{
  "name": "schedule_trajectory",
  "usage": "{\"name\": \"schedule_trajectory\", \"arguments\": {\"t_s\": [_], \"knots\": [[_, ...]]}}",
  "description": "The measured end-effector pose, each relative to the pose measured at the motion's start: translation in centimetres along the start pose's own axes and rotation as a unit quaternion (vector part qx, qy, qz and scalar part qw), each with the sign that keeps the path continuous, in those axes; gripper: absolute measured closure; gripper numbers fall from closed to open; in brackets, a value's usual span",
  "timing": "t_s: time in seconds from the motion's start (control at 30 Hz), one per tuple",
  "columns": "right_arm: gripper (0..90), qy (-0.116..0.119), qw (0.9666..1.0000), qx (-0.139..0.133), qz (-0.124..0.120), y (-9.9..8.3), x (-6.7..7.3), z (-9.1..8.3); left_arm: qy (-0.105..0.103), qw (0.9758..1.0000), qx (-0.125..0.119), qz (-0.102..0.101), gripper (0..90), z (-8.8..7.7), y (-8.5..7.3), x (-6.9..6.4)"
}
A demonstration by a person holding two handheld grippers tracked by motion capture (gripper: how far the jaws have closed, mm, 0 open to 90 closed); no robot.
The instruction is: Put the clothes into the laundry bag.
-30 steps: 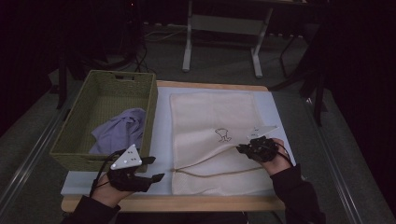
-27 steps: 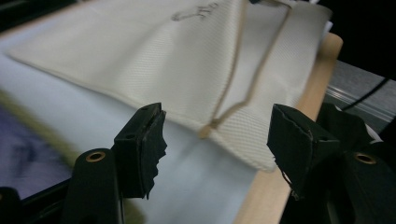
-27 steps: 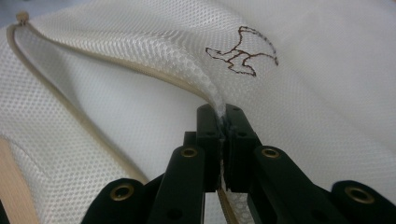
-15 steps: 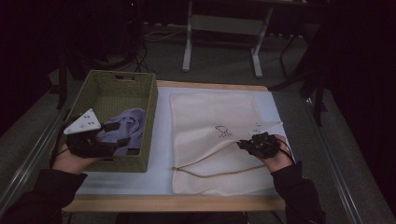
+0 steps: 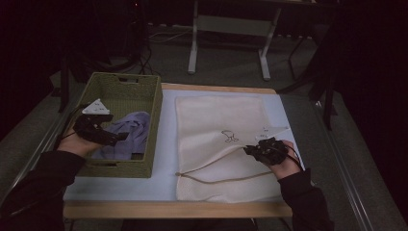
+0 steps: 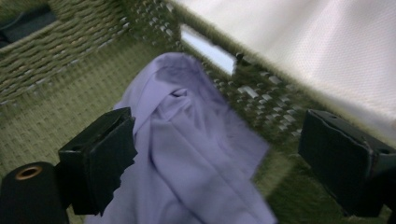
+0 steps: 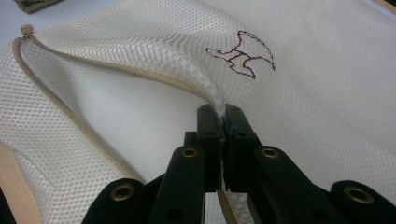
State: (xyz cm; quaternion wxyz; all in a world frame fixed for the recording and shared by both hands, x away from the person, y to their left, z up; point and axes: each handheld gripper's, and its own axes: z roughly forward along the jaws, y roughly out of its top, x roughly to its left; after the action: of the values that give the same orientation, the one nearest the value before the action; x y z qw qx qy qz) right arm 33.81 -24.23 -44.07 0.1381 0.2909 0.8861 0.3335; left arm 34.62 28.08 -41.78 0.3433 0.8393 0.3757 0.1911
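A lilac cloth [image 5: 130, 132] lies crumpled in a green woven basket [image 5: 155, 120] on the left of the table. My left gripper [image 5: 119, 138] hovers inside the basket just over the cloth [image 6: 187, 154]. Its jaws have just been opening and now stand wide apart, with the cloth under the gap and neither pad pressing on it. A cream mesh drawstring bag [image 5: 216, 120] with a small stitched figure lies flat at the centre. My right gripper [image 5: 250, 150] is shut on the bag's hem [image 7: 219, 100] and lifts it a little off the lower layer.
The bag's tan cord [image 5: 216, 180] loops along its near edge and ends in a bead [image 7: 27, 30]. The basket wall [image 6: 70, 42] rises around the left gripper. A pale blue mat [image 5: 168, 187] covers the wooden table. Metal table legs [image 5: 194, 43] stand behind.
The left hand went from the table's front edge to the left and away, into the basket above the lilac cloth, and its jaws spread wider. The right hand stayed put.
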Motion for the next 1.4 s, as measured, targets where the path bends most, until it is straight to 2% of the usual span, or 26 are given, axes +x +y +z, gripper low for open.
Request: {"name": "schedule_trajectory", "arguments": {"t_s": [0.07, 0.17, 0.23, 0.27, 0.3, 0.33, 0.43, 0.47, 0.53, 0.57, 0.6, 0.63, 0.7, 0.73, 0.83, 0.9, 0.97, 1.03, 1.1, 1.17, 1.23, 1.27, 1.3, 1.33, 1.37, 1.4], "knots": [[86.6, 0.0, 1.0, -0.001, 0.003, -0.1, 0.1, 0.0, 0.006, 1.0, 0.003, 0.003, 8.5, 0.6, 0.1, 0.4], [86.6, 0.0, 1.0, -0.001, 0.004, -0.3, 0.1, 0.1, 0.004, 0.9998, 0.016, 0.009, 7.6, 1.5, 0.3, 1.1], [86.6, -0.001, 1.0, -0.001, 0.007, -0.4, 0.2, 0.1, -0.006, 0.9997, 0.023, 0.008, 7.1, 2.1, 0.3, 1.7], [86.6, -0.001, 1.0, 0.001, 0.008, -0.4, 0.2, 0.1, 0.001, 0.9996, 0.027, 0.011, 5.7, 2.5, 0.3, 1.9], [86.6, -0.002, 1.0, 0.001, 0.008, -0.5, 0.2, 0.2, -0.002, 0.9994, 0.031, 0.013, 5.5, 2.8, 0.3, 2.1], [86.6, -0.001, 1.0, 0.001, 0.01, -0.5, 0.2, 0.2, 0.004, 0.9991, 0.04, 0.013, 5.3, 3.2, 0.2, 2.3], [86.6, -0.002, 0.9999, 0.003, 0.01, -0.6, 0.2, 0.3, -0.004, 0.9986, 0.053, 0.004, 2.8, 4.1, 0.1, 2.8], [86.6, -0.001, 0.9999, 0.004, 0.012, -0.6, 0.2, 0.3, -0.002, 0.9972, 0.074, -0.002, 2.8, 5.0, -0.1, 3.2], [86.6, -0.002, 0.9999, 0.003, 0.016, -0.7, 0.2, 0.4, 0.005, 0.9963, 0.086, -0.002, 0.9, 5.8, -0.3, 3.4], [86.6, -0.001, 0.9999, 0.003, 0.016, -0.7, 0.2, 0.4, -0.005, 0.9956, 0.094, -0.006, 0.9, 6.1, -0.4, 3.6], [86.6, -0.002, 0.9999, 0.004, 0.016, -0.8, 0.2, 0.4, 0.002, 0.9947, 0.102, -0.005, 0.4, 6.6, -0.5, 3.6], [86.6, -0.002, 0.9998, 0.005, 0.018, -0.8, 0.2, 0.4, -0.002, 0.9938, 0.111, -0.002, 0.3, 7.0, -0.6, 3.6], [86.6, -0.001, 0.9998, 0.006, 0.02, -0.9, 0.1, 0.5, 0.007, 0.9915, 0.13, 0.004, 0.2, 7.7, -0.8, 3.6], [86.6, 0.0, 0.9998, 0.007, 0.02, -1.0, 0.1, 0.6, 0.005, 0.9904, 0.138, 0.008, 0.3, 8.0, -0.9, 3.6], [86.6, 0.0, 0.9997, 0.008, 0.021, -1.0, 0.1, 0.6, 0.007, 0.988, 0.153, 0.016, 0.3, 8.6, -1.1, 3.7], [86.6, 0.001, 0.9997, 0.007, 0.021, -1.1, 0.1, 0.6, -0.001, 0.9869, 0.16, 0.015, 0.3, 8.9, -1.2, 3.8], [86.6, 0.001, 0.9997, 0.008, 0.022, -1.0, 0.0, 0.6, 0.007, 0.9857, 0.166, 0.03, 0.5, 9.1, -1.4, 3.8], [86.6, 0.002, 0.9997, 0.007, 0.024, -1.0, 0.0, 0.6, 0.003, 0.9844, 0.171, 0.043, 1.3, 9.3, -1.4, 3.5], [86.6, 0.002, 0.9996, 0.008, 0.026, -1.0, 0.0, 0.6, -0.002, 0.9824, 0.179, 0.052, 4.0, 9.5, -1.5, 3.3], [86.6, 0.001, 0.9997, 0.007, 0.025, -0.9, -0.1, 0.6, -0.004, 0.9798, 0.194, 0.05, 4.0, 9.9, -1.7, 3.2], [86.6, 0.001, 0.9997, 0.006, 0.024, -0.9, -0.1, 0.6, -0.005, 0.9758, 0.213, 0.051, 4.0, 10.3, -1.8, 3.0], [86.6, 0.001, 0.9997, 0.007, 0.023, -0.9, -0.1, 0.6, -0.011, 0.975, 0.215, 0.053, 6.6, 10.4, -1.8, 2.9], [86.6, 0.001, 0.9997, 0.007, 0.023, -0.8, -0.1, 0.7, -0.007, 0.974, 0.217, 0.065, 8.9, 10.5, -1.8, 2.7], [86.6, 0.001, 0.9997, 0.007, 0.022, -0.8, -0.1, 0.7, -0.014, 0.9734, 0.217, 0.072, 13.4, 10.5, -1.8, 2.6], [86.6, 0.001, 0.9997, 0.007, 0.023, -0.8, 0.0, 0.7, -0.019, 0.9717, 0.222, 0.079, 19.8, 10.5, -1.9, 2.4], [86.6, 0.001, 0.9997, 0.007, 0.023, -0.8, 0.0, 0.7, -0.016, 0.9694, 0.227, 0.092, 24.5, 10.6, -1.9, 2.2]]}}
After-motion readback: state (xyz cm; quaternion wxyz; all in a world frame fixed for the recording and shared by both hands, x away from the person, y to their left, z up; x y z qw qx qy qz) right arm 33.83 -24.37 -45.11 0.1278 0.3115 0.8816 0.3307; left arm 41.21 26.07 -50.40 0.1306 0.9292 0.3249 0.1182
